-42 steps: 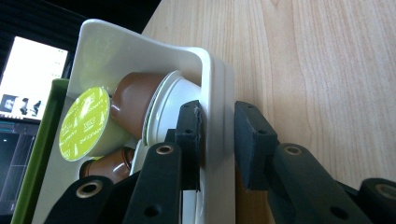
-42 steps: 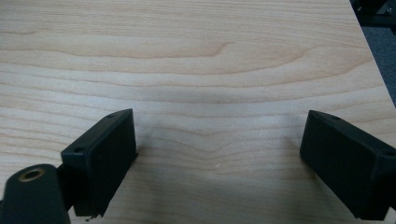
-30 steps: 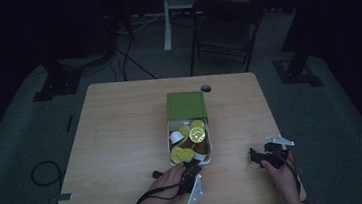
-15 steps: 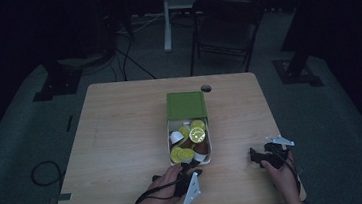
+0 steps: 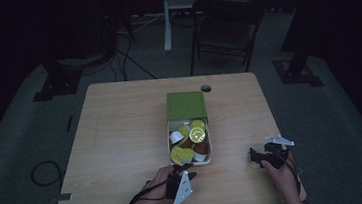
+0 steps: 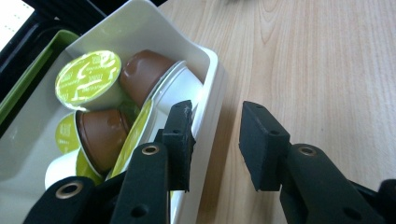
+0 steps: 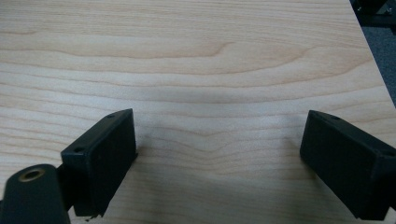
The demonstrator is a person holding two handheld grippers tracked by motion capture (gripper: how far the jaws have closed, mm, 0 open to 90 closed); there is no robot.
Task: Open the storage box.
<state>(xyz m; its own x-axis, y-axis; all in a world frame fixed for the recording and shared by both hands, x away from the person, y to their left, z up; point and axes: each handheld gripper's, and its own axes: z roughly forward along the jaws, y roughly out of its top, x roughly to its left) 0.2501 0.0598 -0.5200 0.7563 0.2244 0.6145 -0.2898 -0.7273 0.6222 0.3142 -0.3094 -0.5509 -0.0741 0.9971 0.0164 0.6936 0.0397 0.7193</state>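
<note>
A white tray [image 5: 210, 147] of coffee capsules [image 5: 187, 142] lies mid-table, its green lid [image 5: 185, 105] slid toward the far end. In the left gripper view, green-foiled capsules [image 6: 88, 79] and brown ones [image 6: 140, 74] lie jumbled inside the tray [image 6: 208, 58]. My left gripper [image 5: 187, 168] sits at the tray's near end. Its jaws straddle the tray's corner wall, one over the capsules and one outside above the wood. The left gripper [image 6: 215, 116] is open, with a gap beside the wall. My right gripper [image 5: 252, 155] rests open on bare wood to the tray's right, and nothing lies between the right gripper's [image 7: 219, 140] jaws.
The wooden table [image 5: 122, 138] has a round cable hole [image 5: 206, 88] behind the tray. A dark chair [image 5: 224, 25] stands beyond the far edge. The table's right edge [image 7: 369, 56] is close to my right gripper. Cables lie on the floor at left.
My left gripper has edged slightly leftward along the tray's near end. The right gripper has stayed put.
</note>
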